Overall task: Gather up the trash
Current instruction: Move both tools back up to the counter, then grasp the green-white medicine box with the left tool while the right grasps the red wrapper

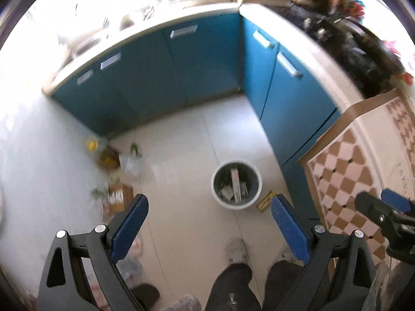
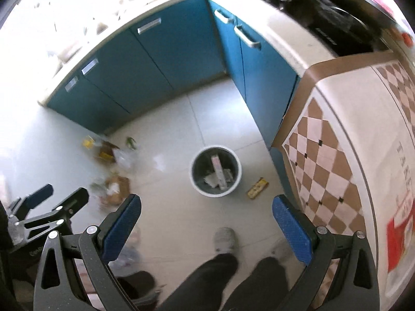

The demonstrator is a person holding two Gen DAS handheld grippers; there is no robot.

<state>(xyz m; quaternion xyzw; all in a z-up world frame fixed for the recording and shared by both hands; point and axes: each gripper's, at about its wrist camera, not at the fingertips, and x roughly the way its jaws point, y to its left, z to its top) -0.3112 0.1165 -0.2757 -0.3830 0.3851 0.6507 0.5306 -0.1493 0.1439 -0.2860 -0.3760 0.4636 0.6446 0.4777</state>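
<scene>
The blue cabinets [image 2: 160, 59] wrap the corner in an L, and the pale tiled floor [image 2: 215, 108] in front of them carries everything the task concerns. One round bin [image 2: 216, 171] stands in the open on that floor, clear of the cabinet doors on both sides, which I judge keeps it easy to drop things into from above; it already holds a long flat carton and some crumpled paper. A checked cloth [image 2: 326, 155] hangs over the surface just right of the bin. Left of the bin, towards the cabinet corner, lies a loose scatter of litter [image 2: 114, 171]: roughly five or six pieces, though blur stops an exact count, among them brown card, clear plastic and something yellow. One yellow wrapper [image 2: 256, 187] lies just beside the bin on its right, not touching it. The left gripper [image 1: 209, 216] and the right gripper [image 2: 206, 216] both hang high above the floor on the near side of the bin, fingers spread wide and holding nothing, probably because nothing has been picked yet. The person's two feet stand nearer than the bin.
</scene>
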